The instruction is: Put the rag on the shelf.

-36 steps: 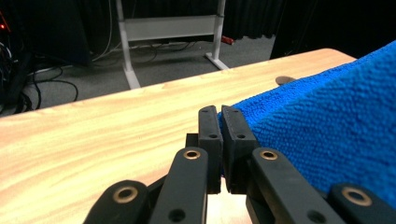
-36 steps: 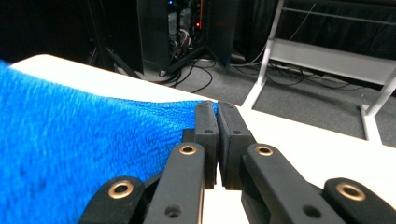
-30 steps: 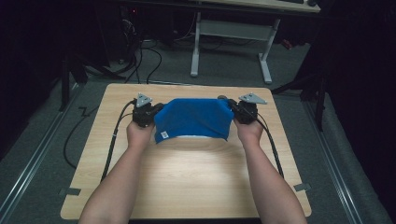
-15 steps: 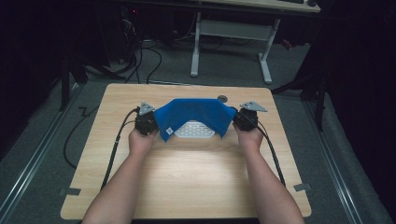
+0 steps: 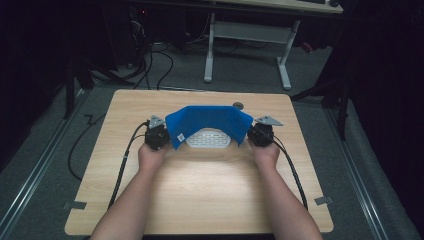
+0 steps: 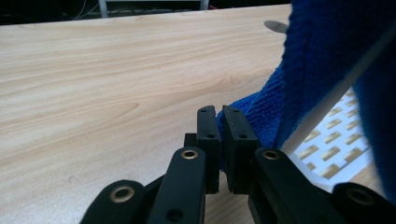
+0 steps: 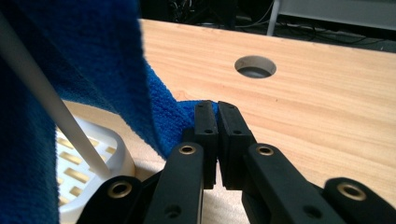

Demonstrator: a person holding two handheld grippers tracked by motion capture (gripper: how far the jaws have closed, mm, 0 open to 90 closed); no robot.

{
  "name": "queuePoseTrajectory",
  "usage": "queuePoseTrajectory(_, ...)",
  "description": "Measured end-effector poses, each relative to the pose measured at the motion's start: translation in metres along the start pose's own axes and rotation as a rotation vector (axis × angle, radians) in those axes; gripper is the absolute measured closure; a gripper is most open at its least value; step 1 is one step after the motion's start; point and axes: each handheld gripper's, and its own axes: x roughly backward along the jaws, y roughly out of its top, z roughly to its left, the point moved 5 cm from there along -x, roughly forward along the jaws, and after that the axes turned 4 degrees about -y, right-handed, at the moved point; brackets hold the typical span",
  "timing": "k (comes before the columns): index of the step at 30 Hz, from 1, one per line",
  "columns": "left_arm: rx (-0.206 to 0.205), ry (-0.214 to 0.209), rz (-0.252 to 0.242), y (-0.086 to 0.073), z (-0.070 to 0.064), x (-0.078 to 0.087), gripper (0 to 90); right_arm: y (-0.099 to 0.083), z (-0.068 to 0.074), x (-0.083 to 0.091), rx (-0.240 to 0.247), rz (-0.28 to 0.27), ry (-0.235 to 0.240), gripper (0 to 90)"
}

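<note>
Blue cloth (image 5: 207, 120) hangs at the table's (image 5: 200, 200) centre, toward 12 o'clock, stretched as a curtain over a white slotted tray (image 5: 209, 139). The left gripper (image 5: 156, 136), at 9 o'clock of the tray, and the right gripper (image 5: 261, 134), at 3 o'clock, each have their jaws clamped tight on one cloth corner. Holding both corners apart probably keeps the cloth taut and flat, so it can be drawn evenly over or off the tray.

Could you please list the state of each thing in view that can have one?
blue cloth: lifted, held by two corners, draped over the basket's handle.
white basket: resting on the table, partly uncovered, handle raised.
left gripper: shut on a cloth corner.
right gripper: shut on the other corner.
table: bearing the basket.
</note>
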Motion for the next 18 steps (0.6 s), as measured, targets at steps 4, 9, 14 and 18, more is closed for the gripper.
queuePoseTrajectory(4,0.016,0.013,-0.01,0.003,0.001,0.003,73.0,0.004,0.001,0.003,-0.008,-0.01,-0.002,79.0)
queuePoseTrajectory(9,0.043,0.027,-0.028,0.008,0.007,0.012,64.2,0.011,-0.005,0.011,-0.021,-0.033,-0.021,71.9)
queuePoseTrajectory(14,0.018,0.046,-0.023,0.011,0.008,0.02,62.8,0.015,-0.01,0.018,-0.011,-0.039,-0.032,71.6)
queuePoseTrajectory(18,0.017,0.051,-0.031,0.012,0.01,0.025,62.8,0.017,-0.012,0.021,-0.005,-0.045,-0.038,71.2)
